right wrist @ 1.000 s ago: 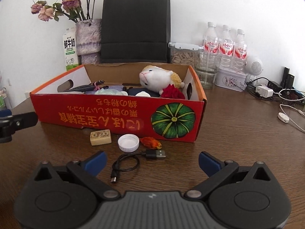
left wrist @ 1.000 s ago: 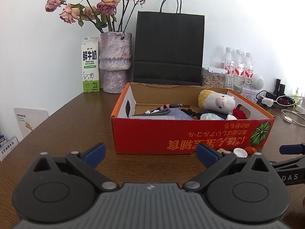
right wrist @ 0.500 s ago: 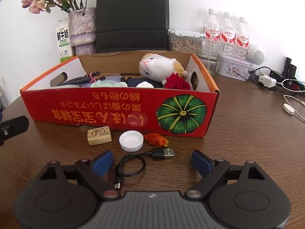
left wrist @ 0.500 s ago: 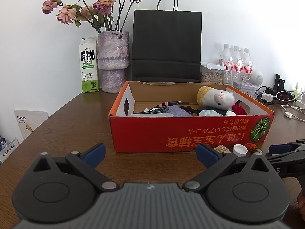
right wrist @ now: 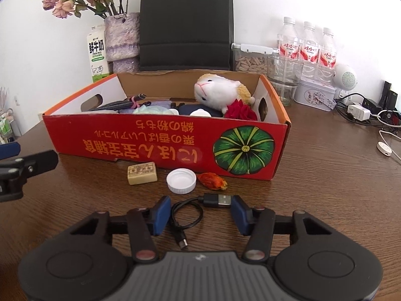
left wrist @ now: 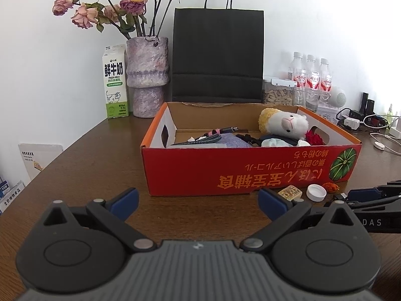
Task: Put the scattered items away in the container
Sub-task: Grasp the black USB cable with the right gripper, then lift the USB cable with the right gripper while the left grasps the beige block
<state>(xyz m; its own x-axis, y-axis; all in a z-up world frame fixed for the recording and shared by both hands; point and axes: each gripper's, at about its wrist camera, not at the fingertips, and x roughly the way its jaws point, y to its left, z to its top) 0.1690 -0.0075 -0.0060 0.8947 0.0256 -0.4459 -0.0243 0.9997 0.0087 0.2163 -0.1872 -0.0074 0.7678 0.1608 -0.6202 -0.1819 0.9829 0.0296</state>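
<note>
Closing around the short black USB cable [right wrist: 190, 217], the right gripper [right wrist: 199, 215] sits low over the worktop [right wrist: 325, 188], its jaws narrowing with the cable's loop and plug between them; the blue pads do not yet seem to press on it, though the right pad stands very near the plug. The cable lies on the wood just in front of the red cardboard box [right wrist: 160, 145], close to three other loose items: a small tan block [right wrist: 142, 174], a white bottle cap [right wrist: 181, 181] and a crumpled orange scrap [right wrist: 212, 181].

The cable looks light, limp and thin, so it will likely sag and trail when lifted. The stiff plug, or the point where the loop crosses itself, is probably the surest place to pinch, since a single strand could slip out flat against the wood.

The box is open-topped and already fairly full: a white plush sheep [right wrist: 220, 91] leans in the far right corner with a red fabric flower [right wrist: 240, 110] beside it, and braided cords, pale cloth and a dark bundle fill the rest. What lies underneath cannot be made out. There is space near the left end for more.

The left gripper [left wrist: 198, 200] hangs with its jaws wide and nothing between them, facing the box's front wall.
</note>
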